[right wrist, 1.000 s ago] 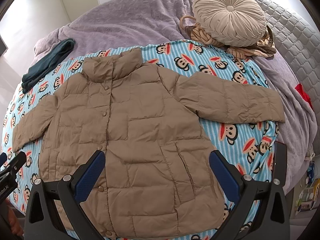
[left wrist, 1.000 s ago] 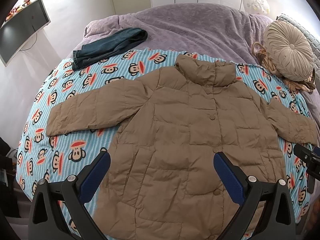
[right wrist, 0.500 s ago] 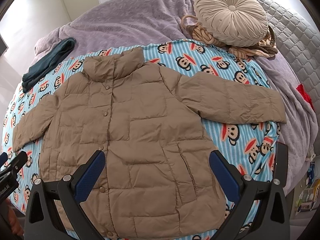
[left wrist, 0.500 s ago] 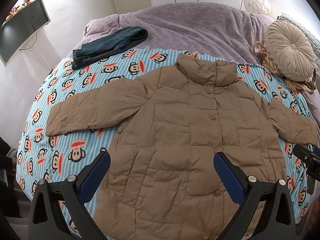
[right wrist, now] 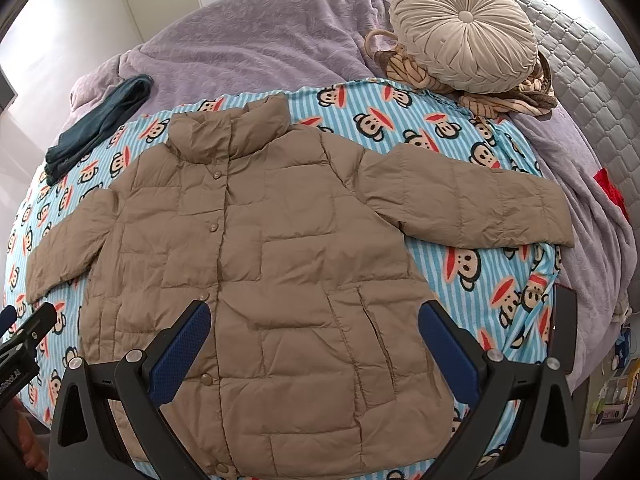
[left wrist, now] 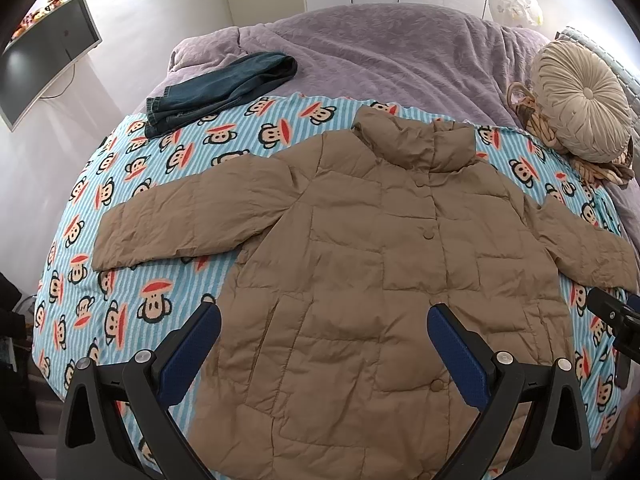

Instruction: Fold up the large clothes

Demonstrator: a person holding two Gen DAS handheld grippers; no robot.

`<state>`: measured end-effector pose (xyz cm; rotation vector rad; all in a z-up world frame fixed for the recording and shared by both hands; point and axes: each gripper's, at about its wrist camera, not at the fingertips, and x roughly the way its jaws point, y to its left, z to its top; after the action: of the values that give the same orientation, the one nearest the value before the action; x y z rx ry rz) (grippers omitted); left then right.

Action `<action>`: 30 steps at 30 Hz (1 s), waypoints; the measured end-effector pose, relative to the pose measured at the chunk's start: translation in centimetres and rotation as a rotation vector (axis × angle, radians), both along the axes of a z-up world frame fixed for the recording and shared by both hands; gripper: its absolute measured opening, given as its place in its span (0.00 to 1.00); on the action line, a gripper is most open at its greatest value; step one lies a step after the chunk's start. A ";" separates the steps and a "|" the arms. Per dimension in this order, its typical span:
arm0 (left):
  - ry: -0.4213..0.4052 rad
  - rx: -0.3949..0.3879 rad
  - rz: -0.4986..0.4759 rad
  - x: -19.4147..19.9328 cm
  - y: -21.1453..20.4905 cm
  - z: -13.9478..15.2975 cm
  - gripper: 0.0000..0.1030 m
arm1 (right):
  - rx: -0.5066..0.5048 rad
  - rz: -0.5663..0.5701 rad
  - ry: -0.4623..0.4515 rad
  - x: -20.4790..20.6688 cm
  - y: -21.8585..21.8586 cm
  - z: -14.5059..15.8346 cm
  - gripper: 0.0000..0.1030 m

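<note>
A tan quilted puffer jacket [left wrist: 360, 248] lies flat and face up on a blue monkey-print blanket [left wrist: 120, 184], collar far, both sleeves spread out. It also shows in the right wrist view [right wrist: 272, 256]. My left gripper [left wrist: 324, 320] is open and empty, held above the jacket's lower hem area. My right gripper [right wrist: 314, 320] is open and empty, above the jacket's lower right half. Each gripper's tip shows at the edge of the other's view.
Folded dark jeans [left wrist: 216, 88] lie at the far left on the purple bedspread [left wrist: 380, 44]. A round beige cushion [right wrist: 464, 28] sits on a woven basket at the far right. A monitor [left wrist: 44, 56] hangs on the left wall.
Both grippers have drifted very slightly; the jacket sits a touch lower in both views. Nothing was taken hold of.
</note>
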<state>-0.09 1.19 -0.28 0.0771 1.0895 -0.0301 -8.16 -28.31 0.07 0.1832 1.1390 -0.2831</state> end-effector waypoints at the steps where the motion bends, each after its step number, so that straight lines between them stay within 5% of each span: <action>1: 0.000 0.000 0.000 0.0 0.0 0.0 1.00 | 0.000 0.000 0.001 0.0 0.0 -0.1 1.00; 30: 0.007 -0.002 0.003 -0.2 0.1 -0.5 1.00 | 0.003 0.016 0.015 0.8 1.0 -0.2 1.00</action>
<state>-0.25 1.26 -0.81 0.0742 1.0966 -0.0287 -7.37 -27.26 -0.11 0.1741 1.1555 -0.2689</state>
